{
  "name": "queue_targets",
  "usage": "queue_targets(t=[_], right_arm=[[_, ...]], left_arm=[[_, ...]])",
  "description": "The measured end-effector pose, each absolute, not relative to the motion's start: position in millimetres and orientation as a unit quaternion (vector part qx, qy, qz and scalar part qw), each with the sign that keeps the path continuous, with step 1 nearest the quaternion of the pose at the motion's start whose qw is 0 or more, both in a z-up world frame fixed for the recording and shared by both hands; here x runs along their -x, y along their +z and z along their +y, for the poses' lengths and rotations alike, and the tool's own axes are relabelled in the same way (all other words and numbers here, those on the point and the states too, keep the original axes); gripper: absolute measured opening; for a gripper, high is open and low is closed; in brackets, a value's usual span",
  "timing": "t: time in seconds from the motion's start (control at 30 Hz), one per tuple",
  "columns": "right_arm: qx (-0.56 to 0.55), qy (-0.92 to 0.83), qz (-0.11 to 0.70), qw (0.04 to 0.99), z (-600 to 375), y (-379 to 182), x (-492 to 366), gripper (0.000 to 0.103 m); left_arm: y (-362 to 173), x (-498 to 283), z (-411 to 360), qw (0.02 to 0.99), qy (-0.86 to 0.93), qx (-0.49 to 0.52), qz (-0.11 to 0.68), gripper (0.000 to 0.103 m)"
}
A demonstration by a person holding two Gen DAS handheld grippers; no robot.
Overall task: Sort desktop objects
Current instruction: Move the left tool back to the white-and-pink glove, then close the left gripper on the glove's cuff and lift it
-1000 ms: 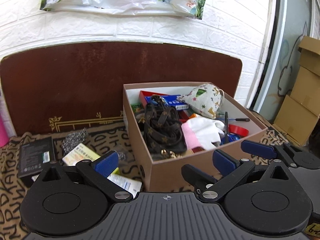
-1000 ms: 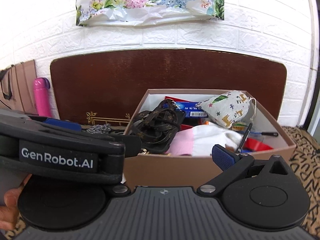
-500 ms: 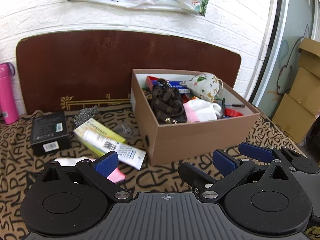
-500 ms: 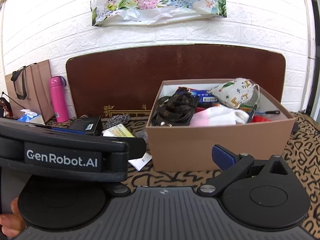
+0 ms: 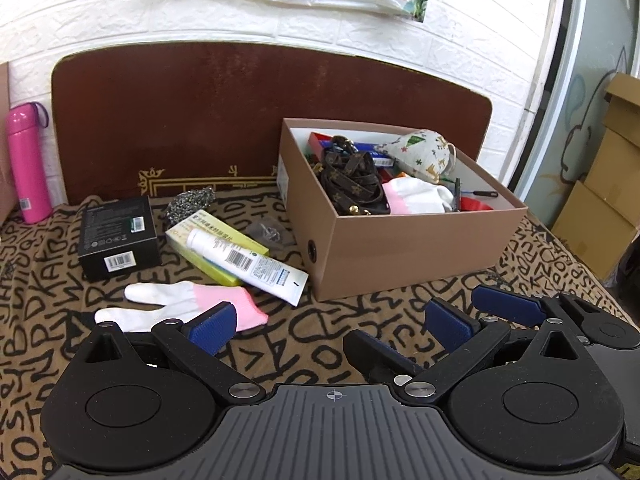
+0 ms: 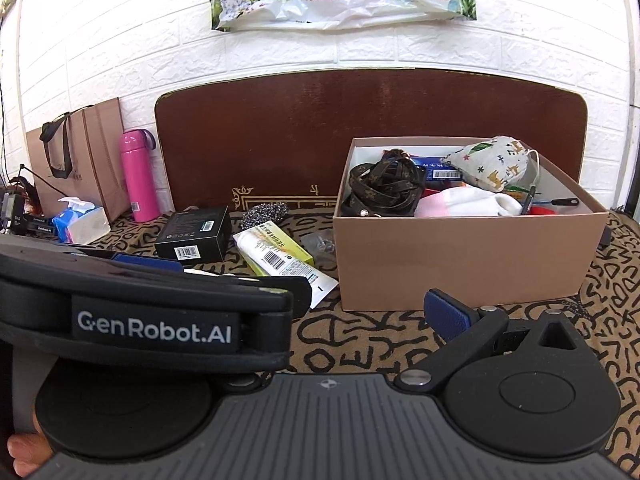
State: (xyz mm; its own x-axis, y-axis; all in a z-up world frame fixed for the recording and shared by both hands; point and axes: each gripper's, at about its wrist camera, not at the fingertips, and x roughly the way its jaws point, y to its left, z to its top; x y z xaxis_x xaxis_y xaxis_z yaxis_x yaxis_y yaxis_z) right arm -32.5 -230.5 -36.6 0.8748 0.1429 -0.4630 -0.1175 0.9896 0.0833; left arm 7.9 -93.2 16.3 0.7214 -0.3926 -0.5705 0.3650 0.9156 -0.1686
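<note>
Across the left wrist view, the left claw (image 5: 330, 322) is hovering low over the patterned bench (image 5: 48, 344) with its fingers spread and nothing between them. A pink-and-white glove (image 5: 176, 308) is lying flat just ahead of its left finger, probably the nearest thing left to sort. Behind the glove, a black box (image 5: 118, 236) is sitting beside a yellow-green carton (image 5: 216, 246) with a white tube (image 5: 248, 264) lying across it, and a metal scourer (image 5: 190, 202) is resting near the brown board. To the right, the cardboard box (image 5: 400, 248) is serving as the collecting bin, already holding a brown strap (image 5: 352, 176), a patterned face mask (image 5: 424, 152) and a matching glove (image 5: 416, 198). The right claw (image 5: 504, 308) is showing at the right edge.

From the right wrist view, the right claw (image 6: 448, 312) is facing the cardboard box's front wall; only one blue pad is showing, because the left claw's body is blocking the other side, so whether it is spread cannot be told. A pink bottle (image 6: 138, 176), a paper bag (image 6: 88, 152) and a tissue pack (image 6: 80, 224) are standing well off to the left, seemingly out of the sorting.
</note>
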Motion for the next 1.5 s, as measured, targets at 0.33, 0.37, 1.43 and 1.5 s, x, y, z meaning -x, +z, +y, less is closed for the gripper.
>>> queue_targets(t=[0.33, 0.37, 1.43, 1.5], right_arm=[[-0.02, 0.075, 0.251, 0.965, -221.8, -40.1, 26.4, 0.103], [-0.019, 0.077, 0.254, 0.964, -219.7, -41.1, 24.8, 0.103], [0.017, 0.16, 0.321, 0.933, -157.5, -108.3, -76.8, 0.103], [0.016, 0.161, 0.324, 0.932, -157.4, -112.1, -84.8, 0.103]], left_arm=[[9.7, -14.1, -81.0, 0.924, -0.2, 0.036, 0.323, 0.103], [7.9, -15.5, -78.4, 0.924, -0.197, 0.038, 0.325, 0.103], [-80.5, -100.4, 48.9, 0.897, -0.109, 0.121, 0.412, 0.09], [-80.3, -103.9, 49.2, 0.897, -0.108, 0.119, 0.412, 0.082]])
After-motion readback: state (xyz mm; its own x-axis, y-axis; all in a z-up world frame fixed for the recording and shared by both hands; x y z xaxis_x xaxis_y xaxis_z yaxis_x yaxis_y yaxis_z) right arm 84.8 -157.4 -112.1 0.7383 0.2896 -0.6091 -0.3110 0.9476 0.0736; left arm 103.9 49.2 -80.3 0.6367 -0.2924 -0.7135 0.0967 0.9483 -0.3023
